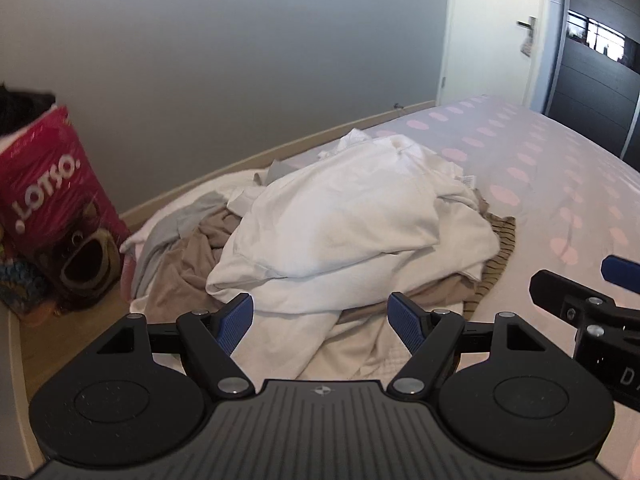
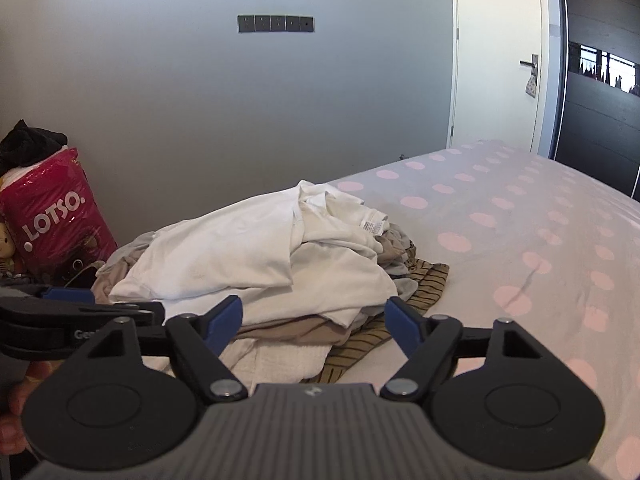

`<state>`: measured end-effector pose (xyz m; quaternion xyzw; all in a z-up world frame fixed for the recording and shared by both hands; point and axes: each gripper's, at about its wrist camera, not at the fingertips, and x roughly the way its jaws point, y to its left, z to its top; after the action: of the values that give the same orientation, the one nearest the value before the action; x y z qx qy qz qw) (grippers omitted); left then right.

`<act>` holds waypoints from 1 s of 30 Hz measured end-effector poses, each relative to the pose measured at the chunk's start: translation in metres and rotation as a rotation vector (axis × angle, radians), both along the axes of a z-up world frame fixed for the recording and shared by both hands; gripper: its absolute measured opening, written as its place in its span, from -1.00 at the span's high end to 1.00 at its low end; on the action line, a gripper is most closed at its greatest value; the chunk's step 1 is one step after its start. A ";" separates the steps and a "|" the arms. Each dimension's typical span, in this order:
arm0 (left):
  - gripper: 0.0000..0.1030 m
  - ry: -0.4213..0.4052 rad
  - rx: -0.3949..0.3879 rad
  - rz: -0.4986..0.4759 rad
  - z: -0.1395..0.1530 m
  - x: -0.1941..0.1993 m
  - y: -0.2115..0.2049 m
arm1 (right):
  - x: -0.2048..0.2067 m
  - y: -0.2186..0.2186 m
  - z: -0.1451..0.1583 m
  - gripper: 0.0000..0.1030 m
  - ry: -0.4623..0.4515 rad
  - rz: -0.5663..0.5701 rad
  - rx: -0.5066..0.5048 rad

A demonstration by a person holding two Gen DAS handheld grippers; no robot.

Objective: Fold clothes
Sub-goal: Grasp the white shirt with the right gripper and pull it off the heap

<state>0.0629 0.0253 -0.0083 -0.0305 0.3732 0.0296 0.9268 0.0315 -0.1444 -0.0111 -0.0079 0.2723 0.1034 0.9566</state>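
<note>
Ahead of both our released grippers, the heap of clothes [image 1: 340, 224] sprawls on the spotted bed [image 2: 520, 216], its length crosswise, nearer our left gripper [image 1: 320, 320] than the right gripper [image 2: 316, 316].

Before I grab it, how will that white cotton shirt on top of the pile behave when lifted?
The white cotton shirt lies crumpled in soft folds, so it will probably drape limply. It looks light. It overlaps the beige garment beneath, which might drag along.

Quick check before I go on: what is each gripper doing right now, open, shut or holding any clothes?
Left gripper: open, holding nothing, short of the crumpled white cotton garment.
Right gripper: open, holding nothing.
</note>
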 end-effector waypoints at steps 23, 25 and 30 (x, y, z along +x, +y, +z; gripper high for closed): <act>-0.37 0.069 -0.062 0.058 -0.029 0.022 0.015 | 0.099 0.017 -0.017 0.91 0.093 0.010 0.031; -0.37 0.054 -0.065 0.051 -0.024 0.018 0.014 | 0.080 0.005 0.002 0.92 0.049 -0.036 -0.010; -0.37 0.021 -0.078 0.020 -0.009 0.004 0.008 | 0.021 -0.046 0.052 0.92 -0.043 -0.187 -0.079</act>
<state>0.0664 0.0335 -0.0175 -0.0702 0.3834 0.0247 0.9206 0.0525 -0.1908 0.0404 -0.0226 0.2552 0.0027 0.9666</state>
